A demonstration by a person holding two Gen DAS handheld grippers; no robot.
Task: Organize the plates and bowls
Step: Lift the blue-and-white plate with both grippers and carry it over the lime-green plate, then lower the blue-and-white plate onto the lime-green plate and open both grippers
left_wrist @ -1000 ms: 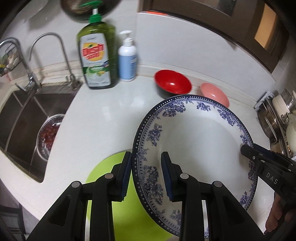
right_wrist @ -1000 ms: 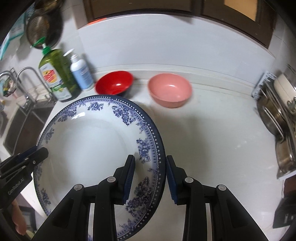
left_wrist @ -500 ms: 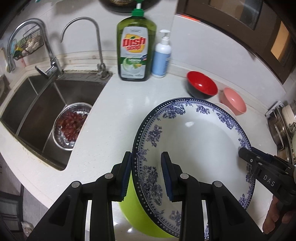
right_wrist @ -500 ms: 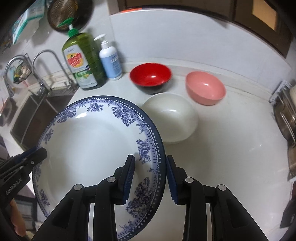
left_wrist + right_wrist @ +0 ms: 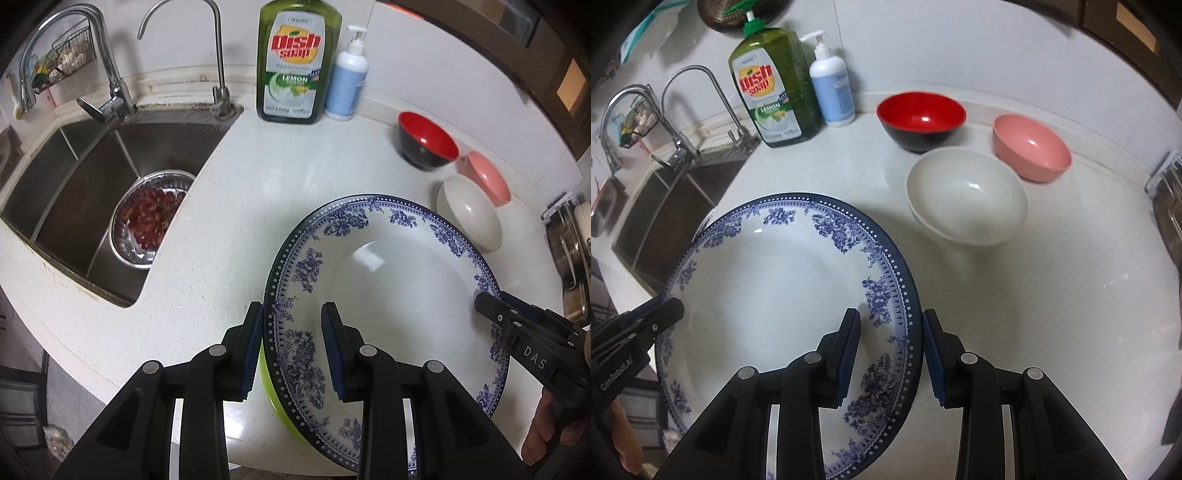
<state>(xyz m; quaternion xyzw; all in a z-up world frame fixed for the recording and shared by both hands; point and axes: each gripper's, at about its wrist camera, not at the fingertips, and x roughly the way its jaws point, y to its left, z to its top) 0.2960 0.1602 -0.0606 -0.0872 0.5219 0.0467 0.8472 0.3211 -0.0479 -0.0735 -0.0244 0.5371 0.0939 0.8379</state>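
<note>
Holding the blue-patterned plate (image 5: 388, 295) between them, both grippers grip opposite rim sections: the left gripper (image 5: 291, 350) straddles the plate's left rim, one pad beneath and outside, one pad on the inner face, and the right gripper (image 5: 892, 354) does the same on the right rim. Each gripper is closed to about the thickness of the rim, with the pads close against it on both sides. The plate is carried above the white surface (image 5: 1071, 295), tilted slightly, directly over a lime-green plate (image 5: 273, 398) of which only a sliver shows below its left edge. The deciding relation is vertical: the green plate lies straight below the carried plate, so a stacking move would call for a level descent with both grippers lowering together. No long axis applies, since the plate is round; the line joining the two grippers runs left to right across its diameter. Neither gripper is nearer, as they share the load evenly. Both point forward toward the wall, fingers roughly level. The white bowl (image 5: 967, 199), red bowl (image 5: 921, 120) and pink bowl (image 5: 1030, 151) sit beyond the plate on the surface, well apart from both grippers. The sink (image 5: 74, 177) lies to the left.
</note>
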